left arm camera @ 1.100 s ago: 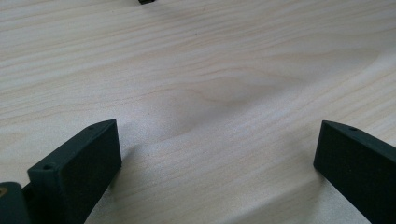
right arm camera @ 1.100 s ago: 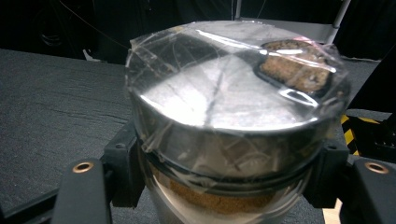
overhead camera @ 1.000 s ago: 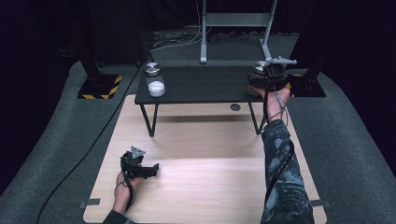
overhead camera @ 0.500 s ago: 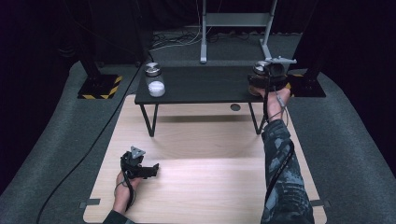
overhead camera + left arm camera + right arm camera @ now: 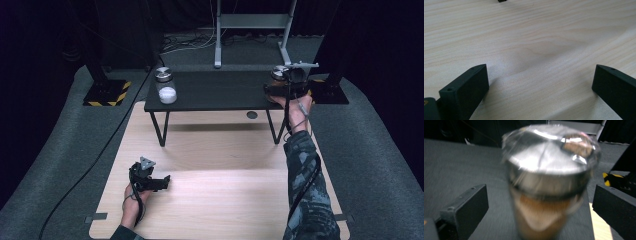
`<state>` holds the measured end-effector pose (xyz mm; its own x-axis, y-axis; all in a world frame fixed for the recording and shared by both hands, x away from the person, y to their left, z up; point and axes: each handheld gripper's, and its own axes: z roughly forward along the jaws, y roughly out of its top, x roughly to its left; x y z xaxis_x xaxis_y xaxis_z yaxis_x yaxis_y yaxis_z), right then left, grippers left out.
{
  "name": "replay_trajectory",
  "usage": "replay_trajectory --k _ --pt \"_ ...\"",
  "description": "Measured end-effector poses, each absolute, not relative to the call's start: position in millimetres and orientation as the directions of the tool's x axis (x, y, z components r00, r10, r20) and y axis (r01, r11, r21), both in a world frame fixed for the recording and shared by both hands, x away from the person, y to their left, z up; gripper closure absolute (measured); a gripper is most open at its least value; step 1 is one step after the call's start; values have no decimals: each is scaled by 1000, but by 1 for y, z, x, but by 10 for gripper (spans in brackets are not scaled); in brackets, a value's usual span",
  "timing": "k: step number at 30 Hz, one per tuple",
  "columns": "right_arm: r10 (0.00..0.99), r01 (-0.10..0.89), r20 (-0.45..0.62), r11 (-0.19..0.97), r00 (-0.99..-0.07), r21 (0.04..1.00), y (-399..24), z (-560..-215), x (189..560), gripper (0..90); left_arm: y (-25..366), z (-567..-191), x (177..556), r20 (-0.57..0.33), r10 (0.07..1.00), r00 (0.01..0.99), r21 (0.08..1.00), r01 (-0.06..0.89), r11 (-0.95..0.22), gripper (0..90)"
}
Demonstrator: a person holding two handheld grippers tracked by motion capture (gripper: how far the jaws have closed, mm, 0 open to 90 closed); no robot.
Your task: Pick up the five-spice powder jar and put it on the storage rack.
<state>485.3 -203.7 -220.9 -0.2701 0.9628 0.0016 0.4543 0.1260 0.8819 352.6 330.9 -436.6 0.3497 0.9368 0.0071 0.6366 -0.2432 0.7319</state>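
**Jaws spread around a brown-filled jar**

Right gripper (image 5: 286,86) is stretched out to the far right end of the black worktop (image 5: 220,92), its jaws wide apart on either side of a glass jar with brown contents (image 5: 549,185) and a metal lid (image 5: 550,147). The jar stands between the jaws, touching neither as far as the blurred right gripper view shows. Well off to that gripper's left, at the other end of the same worktop, stands a second jar holding white contents (image 5: 166,86). Left gripper (image 5: 162,181) rests low on the pale wooden board (image 5: 536,45), jaws also wide open, bare wood grain between them.
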Motion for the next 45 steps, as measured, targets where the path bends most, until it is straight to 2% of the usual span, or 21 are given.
replay_trajectory --k 5,10,19,22,24,25,26,32,37,45 --pt "959 471 -15 153 -284 869 -207 -217 463 0 331 -437 352 8 937 349 733 636 -243 4" --pt "954 456 -32 172 -299 873 -212 -239 433 0 330 -437 352 8 937 348 733 636 -243 4" --pt "956 458 -19 157 -291 875 -226 -305 386 0 331 -437 352 8 937 348 733 636 -242 4" --pt "961 475 -2 138 -277 869 -230 -340 371 0 330 -437 352 8 937 348 733 636 -242 3" --pt "961 466 -44 173 -274 868 -224 -362 361 0 330 -437 352 8 937 348 733 636 -242 4" --pt "961 466 -44 173 -274 868 -224 -362 361 0 330 -437 352 8 937 348 733 636 -242 4" --pt "954 475 -95 227 -285 850 -216 -384 352 0 330 -437 352 8 937 348 733 636 -242 4" --pt "962 542 -28 177 -272 821 -218 -427 341 0 331 -437 352 8 937 348 733 636 -242 3" --pt "966 561 -1 150 -257 814 -223 -444 337 0 331 -437 352 8 937 349 733 636 -243 3" --pt "967 554 0 147 -256 819 -224 -446 336 0 331 -437 352 8 937 349 733 636 -243 3"
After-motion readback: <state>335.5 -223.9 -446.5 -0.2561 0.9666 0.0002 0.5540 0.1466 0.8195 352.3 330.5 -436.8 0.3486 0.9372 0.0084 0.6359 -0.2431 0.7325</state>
